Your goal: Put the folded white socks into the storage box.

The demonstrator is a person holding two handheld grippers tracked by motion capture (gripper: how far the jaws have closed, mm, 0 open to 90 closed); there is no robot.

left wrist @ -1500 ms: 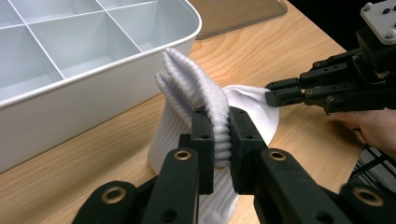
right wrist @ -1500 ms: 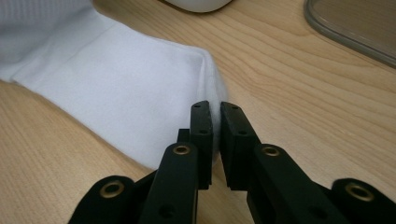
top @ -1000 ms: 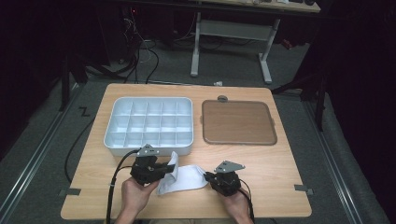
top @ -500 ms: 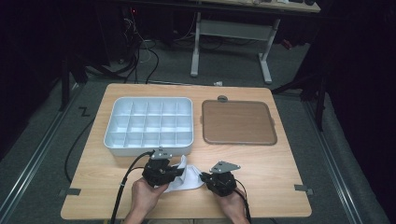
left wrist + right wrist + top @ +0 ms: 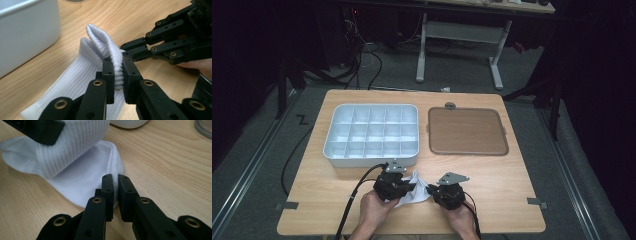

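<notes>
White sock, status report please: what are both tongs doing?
Left tongs shut on white sock's ribbed fold. Right tongs shut on its edge. Nothing in the way.

Wooden table [image 5: 512,180]: compartment tray [image 5: 372,135], brown mat [image 5: 467,131], white sock [image 5: 414,192].

Both forearms come in from the near edge of the worktop [image 5: 492,190], close together, each hand wrapped around the body of its tool. The left hand [image 5: 373,212] holds the left tongs [image 5: 118,75] angled forward and to the right; their two black jaws are pressed together on a raised ribbed fold of the white sock [image 5: 100,47]. The right hand [image 5: 460,220] holds the right tongs [image 5: 115,192] pointing toward the left ones, jaws nearly parallel and clamped on the thin edge of the same sock. The two pairs of jaw tips sit just beside each other, almost touching. A cable trails back from each tool along the wrists.
</notes>
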